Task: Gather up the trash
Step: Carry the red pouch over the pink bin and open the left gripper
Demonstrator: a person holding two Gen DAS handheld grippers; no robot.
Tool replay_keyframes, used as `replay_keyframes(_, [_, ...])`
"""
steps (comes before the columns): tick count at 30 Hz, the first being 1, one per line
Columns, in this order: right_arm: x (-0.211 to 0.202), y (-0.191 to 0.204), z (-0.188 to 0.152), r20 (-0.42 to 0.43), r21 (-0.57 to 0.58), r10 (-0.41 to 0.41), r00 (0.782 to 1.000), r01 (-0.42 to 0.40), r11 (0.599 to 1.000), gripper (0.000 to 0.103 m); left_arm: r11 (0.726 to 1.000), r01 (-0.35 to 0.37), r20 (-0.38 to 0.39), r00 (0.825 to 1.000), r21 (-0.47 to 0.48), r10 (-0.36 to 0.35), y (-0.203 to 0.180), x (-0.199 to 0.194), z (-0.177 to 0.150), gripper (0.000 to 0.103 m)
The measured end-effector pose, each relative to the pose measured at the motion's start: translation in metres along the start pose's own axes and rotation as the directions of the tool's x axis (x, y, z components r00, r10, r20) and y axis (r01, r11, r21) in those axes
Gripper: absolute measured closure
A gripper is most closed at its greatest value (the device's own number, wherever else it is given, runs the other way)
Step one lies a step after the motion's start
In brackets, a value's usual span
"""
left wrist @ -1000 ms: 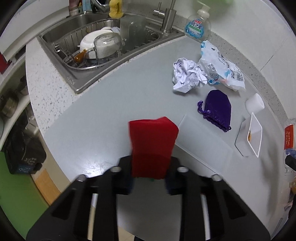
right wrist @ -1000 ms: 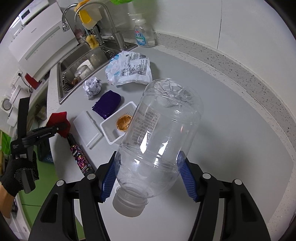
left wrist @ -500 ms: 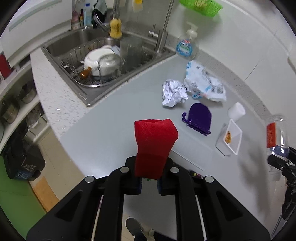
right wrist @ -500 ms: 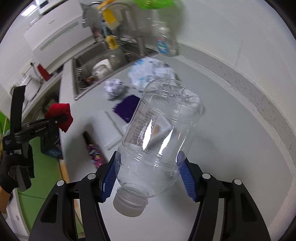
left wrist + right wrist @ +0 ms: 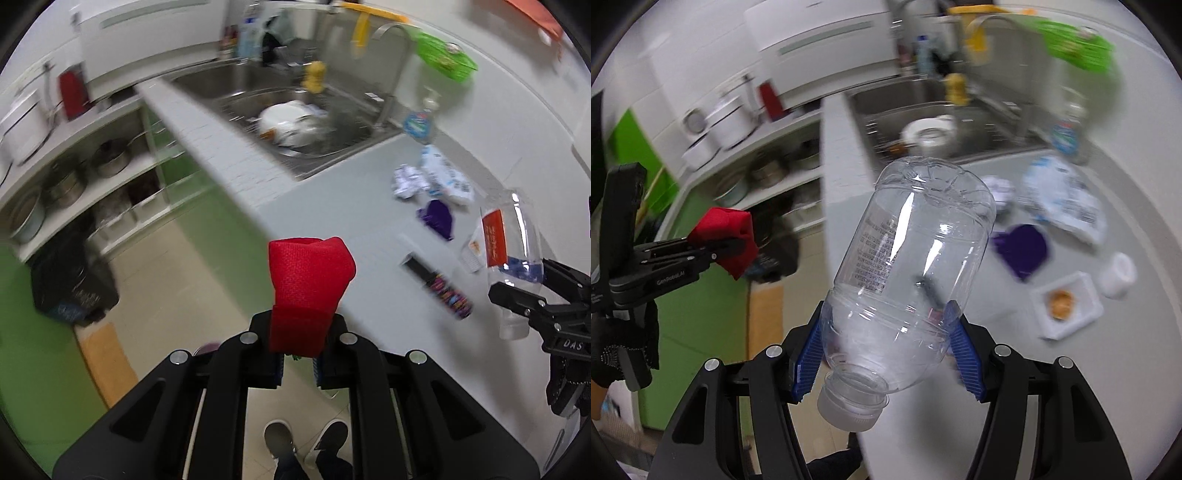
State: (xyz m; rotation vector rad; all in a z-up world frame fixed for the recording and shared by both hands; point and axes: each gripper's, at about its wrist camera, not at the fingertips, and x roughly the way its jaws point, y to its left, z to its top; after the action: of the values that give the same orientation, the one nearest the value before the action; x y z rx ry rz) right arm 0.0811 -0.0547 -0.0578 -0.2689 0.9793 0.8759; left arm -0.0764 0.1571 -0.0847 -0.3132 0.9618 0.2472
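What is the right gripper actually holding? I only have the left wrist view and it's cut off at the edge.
Observer: A clear plastic bottle with its white cap on, cap end towards the camera. The right gripper's blue pads press on its body just above the neck.
Operator: What's behind it that I can't see?
Observer: A white cup beside the white tray, and the tray holds an orange scrap.
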Motion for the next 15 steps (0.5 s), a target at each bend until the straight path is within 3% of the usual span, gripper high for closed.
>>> replay_keyframes(6, [0.051,0.065,-0.001,-0.069,-0.097,0.064,0.996,-0.071,0.993,0.043,0.993,-0.057,-0.059,0.997,-0.106,0.051,0.068,0.008,-0.049,0.092])
replay_keyframes(11, [0.11,0.111,-0.017,-0.149,-0.152,0.084,0.985,-0.107,0.983,0.043,0.979,-0.08,-0.134,0.989,-0.187,0.055,0.119,0.047,-0.09,0.092])
replay_keyframes(15, [0.155,0.13,-0.037,-0.198,-0.184,0.075,0.977,-0.112,0.977,0.043,0.97,-0.078,-0.188,0.982,-0.228,0.035,0.152,0.103,-0.121,0.092])
